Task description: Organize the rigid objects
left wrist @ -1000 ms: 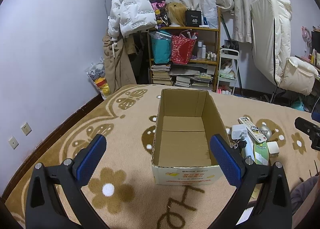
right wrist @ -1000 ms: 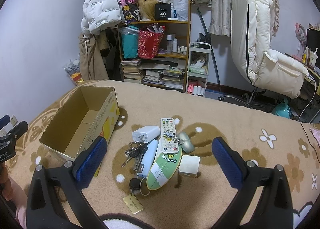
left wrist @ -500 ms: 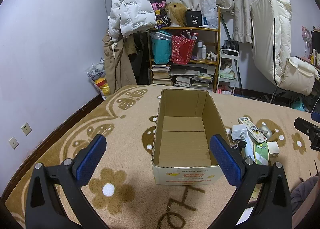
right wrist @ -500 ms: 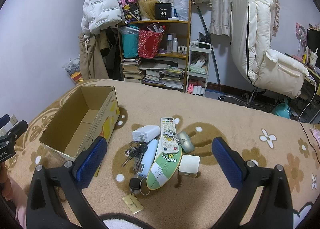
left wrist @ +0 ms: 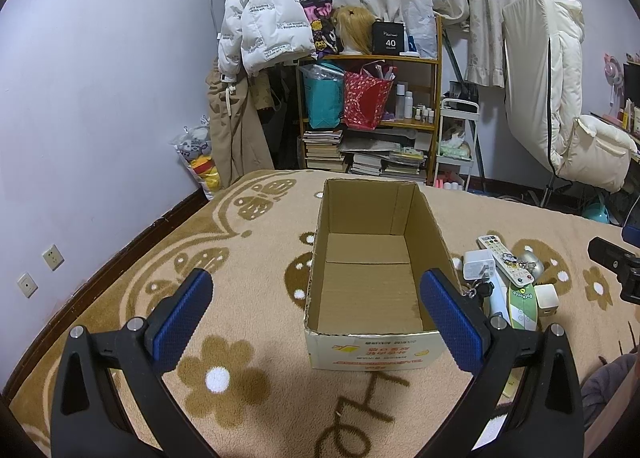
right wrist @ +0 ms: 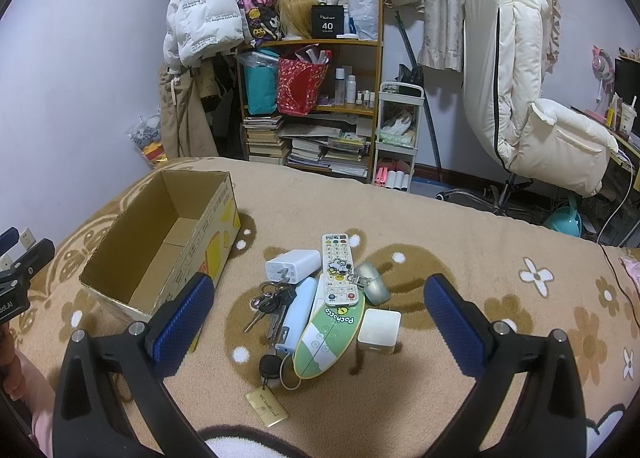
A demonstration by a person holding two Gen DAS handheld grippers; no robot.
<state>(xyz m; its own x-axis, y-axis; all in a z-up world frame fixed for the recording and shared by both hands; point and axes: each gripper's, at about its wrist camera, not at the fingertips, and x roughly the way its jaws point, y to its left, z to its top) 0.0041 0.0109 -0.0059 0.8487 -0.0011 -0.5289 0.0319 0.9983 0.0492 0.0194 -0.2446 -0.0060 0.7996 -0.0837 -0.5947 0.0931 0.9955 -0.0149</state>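
Observation:
An open, empty cardboard box [left wrist: 370,282] [right wrist: 160,242] lies on the patterned blanket. Right of it is a pile: a white remote [right wrist: 339,270], a white charger [right wrist: 294,265], a bunch of keys [right wrist: 270,300], a pale blue power bank [right wrist: 298,314], a green Pochacco case [right wrist: 330,332], a white cube [right wrist: 379,330], a grey mouse-like item [right wrist: 372,286] and a gold tag [right wrist: 267,406]. My left gripper [left wrist: 316,320] hovers open before the box. Over the pile my right gripper [right wrist: 320,324] stands open, holding nothing.
The brown flower-patterned blanket [left wrist: 224,258] spreads under everything. Behind are a cluttered wooden shelf [left wrist: 370,97], hanging coats [left wrist: 260,29], a white cart [right wrist: 400,129] and a cream padded chair [right wrist: 532,97]. The other gripper shows at the right edge of the left wrist view [left wrist: 616,270].

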